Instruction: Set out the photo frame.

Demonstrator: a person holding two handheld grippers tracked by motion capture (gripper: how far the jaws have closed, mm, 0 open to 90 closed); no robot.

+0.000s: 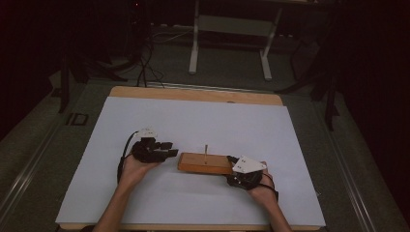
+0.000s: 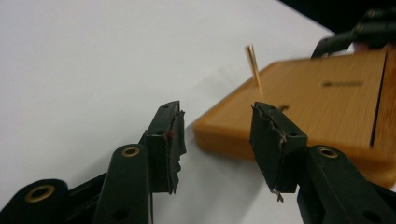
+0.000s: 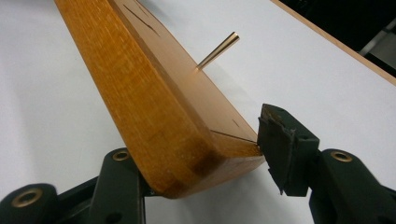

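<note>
The left gripper (image 1: 167, 149) sits at the left of the high view, just off the left end of the wooden block (image 1: 205, 163), its fingers (image 2: 166, 140) spread well apart with nothing between them; in the left gripper view they frame the block's near corner, and a strip of bare white counter (image 1: 193, 121) lies between that corner and the left-hand finger. The block lies flat near the middle of the counter, a thin brass pin (image 1: 206, 153) standing up from its top face. The pin leans a little in both gripper views, though how firmly it is seated cannot be told. At the right, the right gripper (image 1: 233, 166) has the block's right end between its fingers (image 3: 285, 144): the right gripper view shows one finger against the top edge of the corner and the other tucked under the block's side, so it looks like a clamp on that end, fairly wide because the wood is thick. The likely trouble starts on the left: if the open fingers drive in too high or too fast they could strike the pin, bending it or knocking it out of its hole. A push against the block's end could also slide or pivot it, since only a corner is gripped on the right and that hold is shallow. If the right hand lifts or twists while holding so little wood, the block may slip free and drop to the counter, and the pin could jar loose.
</note>
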